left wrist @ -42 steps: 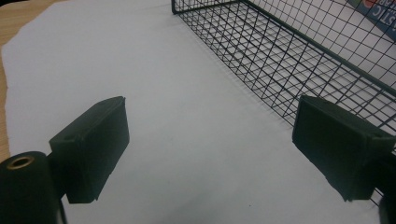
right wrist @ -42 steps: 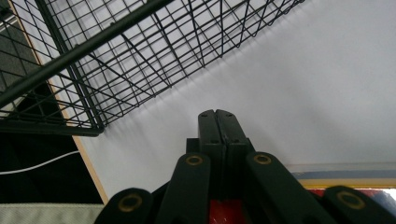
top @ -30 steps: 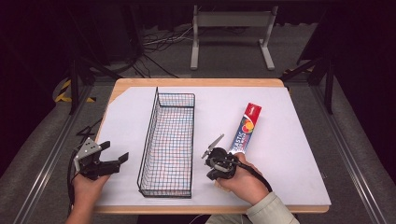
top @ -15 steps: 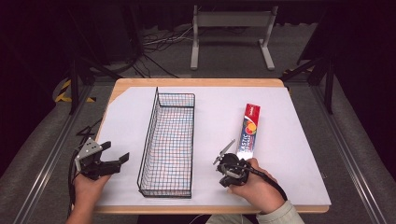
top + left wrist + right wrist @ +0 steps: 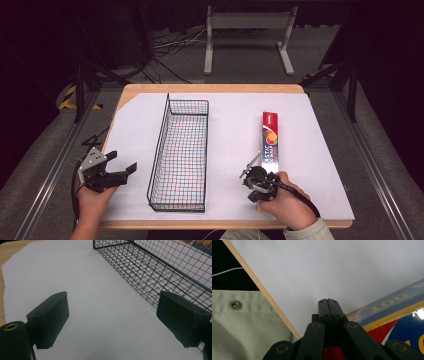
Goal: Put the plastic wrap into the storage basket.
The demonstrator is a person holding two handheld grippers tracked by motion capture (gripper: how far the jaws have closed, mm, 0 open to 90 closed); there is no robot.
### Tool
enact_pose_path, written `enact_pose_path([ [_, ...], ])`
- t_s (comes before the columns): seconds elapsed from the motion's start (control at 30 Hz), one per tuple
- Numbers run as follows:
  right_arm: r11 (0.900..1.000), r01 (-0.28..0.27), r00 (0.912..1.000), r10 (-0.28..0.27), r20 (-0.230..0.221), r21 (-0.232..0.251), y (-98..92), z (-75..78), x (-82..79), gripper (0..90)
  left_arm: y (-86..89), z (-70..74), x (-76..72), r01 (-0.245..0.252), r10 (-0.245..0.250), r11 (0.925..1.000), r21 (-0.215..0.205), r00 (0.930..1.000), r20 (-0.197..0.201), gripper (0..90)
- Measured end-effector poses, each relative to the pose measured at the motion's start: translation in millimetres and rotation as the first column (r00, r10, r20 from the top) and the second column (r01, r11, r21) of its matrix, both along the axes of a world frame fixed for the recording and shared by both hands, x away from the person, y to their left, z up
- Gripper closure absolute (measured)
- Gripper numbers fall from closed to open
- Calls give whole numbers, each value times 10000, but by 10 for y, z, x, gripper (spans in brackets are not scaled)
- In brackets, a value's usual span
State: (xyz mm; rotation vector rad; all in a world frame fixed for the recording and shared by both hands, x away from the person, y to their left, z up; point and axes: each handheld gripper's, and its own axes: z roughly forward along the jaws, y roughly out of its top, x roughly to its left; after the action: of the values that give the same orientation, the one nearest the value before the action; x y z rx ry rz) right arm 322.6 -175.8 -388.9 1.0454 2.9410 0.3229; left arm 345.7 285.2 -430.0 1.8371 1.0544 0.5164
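A long red, blue and yellow box [image 5: 270,140] lies on the white-covered table [image 5: 325,165], to the right of and parallel to a black wire basket [image 5: 180,155]. My right gripper [image 5: 257,186] is held in a hand at the box's near end. Its jaws are shut with nothing between them, the tips [image 5: 328,301] over the white sheet just beside the box [image 5: 392,315]. My left gripper [image 5: 121,161] rests at the table's near left with its jaws wide open and empty [image 5: 113,300]. The basket's side [image 5: 160,267] stands just to its right.
The table's wooden near edge [image 5: 262,290] and a light green garment [image 5: 242,327] lie beyond the right jaws. Metal rails [image 5: 380,170] run along both sides of the table. A grey stand [image 5: 247,30] and cables lie on the floor behind.
The right hand and its shut gripper have moved to the right and slightly nearer. The box's near end has swung right, so the box now lies straight instead of slanted. The left gripper kept still.
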Motion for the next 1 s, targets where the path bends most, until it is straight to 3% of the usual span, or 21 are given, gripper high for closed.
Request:
enact_pose_path([
  [0.27, 9969, 790, 9965, -789, 285, -8, -283, 43, -17, 900, -21, 10, 24, 54, -54, 10000, -46, 10000, -5, 117],
  [0.6, 9842, 1765, 9838, -1759, 335, -146, -629, 86, -10, 900, -43, 9, 57, 91, -91, 9999, -115, 10000, -9, 118],
  [0.8, 9692, 2461, 9683, -2456, 447, -52, -876, 99, -9, 900, -44, -9, 95, 70, -70, 9999, -121, 9999, -77, 119],
  [0.9, 9576, 2864, 9560, -2834, 763, -307, -972, 108, 1, 900, -58, -11, 105, 32, -35, 9998, -197, 9999, -116, 119],
  [1.0, 9407, 3372, 9378, -3322, 1008, -377, -1095, 107, 31, 900, -66, -11, 119, 43, -45, 9998, -187, 9999, -123, 119],
])
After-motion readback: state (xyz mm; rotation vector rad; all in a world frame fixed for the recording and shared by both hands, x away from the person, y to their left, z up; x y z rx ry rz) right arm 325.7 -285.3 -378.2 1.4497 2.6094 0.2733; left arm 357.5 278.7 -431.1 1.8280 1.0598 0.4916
